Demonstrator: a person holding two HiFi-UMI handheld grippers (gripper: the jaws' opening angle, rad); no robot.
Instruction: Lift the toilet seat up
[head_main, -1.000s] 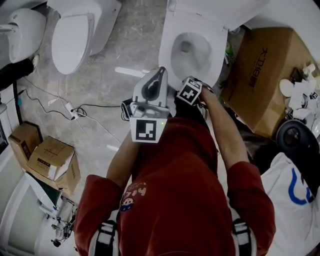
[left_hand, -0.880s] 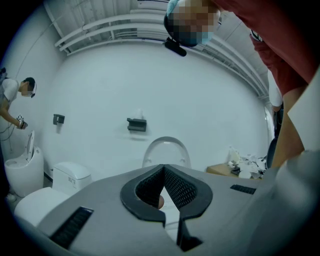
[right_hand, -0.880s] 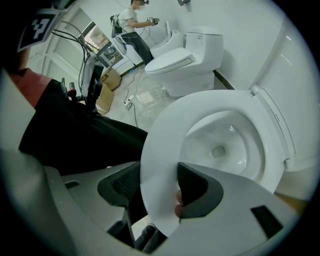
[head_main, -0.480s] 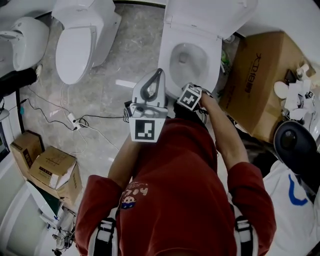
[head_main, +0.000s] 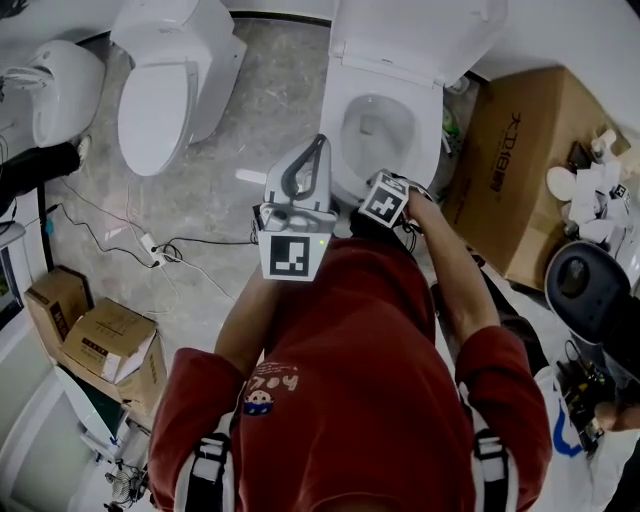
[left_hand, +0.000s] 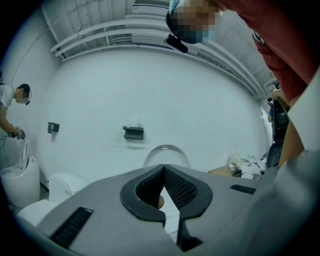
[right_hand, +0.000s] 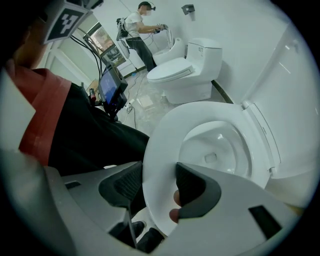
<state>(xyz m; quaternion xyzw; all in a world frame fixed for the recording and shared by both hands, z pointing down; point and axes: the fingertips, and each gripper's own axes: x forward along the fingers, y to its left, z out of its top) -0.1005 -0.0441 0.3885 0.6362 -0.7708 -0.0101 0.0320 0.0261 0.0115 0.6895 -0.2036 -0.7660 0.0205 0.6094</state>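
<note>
Your right gripper (right_hand: 160, 186): jaws just been closing, now clamped across front rim of white oval plastic toilet seat (right_hand: 165, 127), seat over white ceramic bowl (right_hand: 220, 145). Your left gripper (left_hand: 163, 172): jaws together, empty, aimed at white wall (left_hand: 150, 90).

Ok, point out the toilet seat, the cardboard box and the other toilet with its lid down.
toilet seat (right_hand: 162, 135), right gripper view, left side of the ring.
cardboard box (head_main: 535, 185), head view, its broad top face.
other toilet (head_main: 160, 105), head view, middle of its closed lid.
</note>
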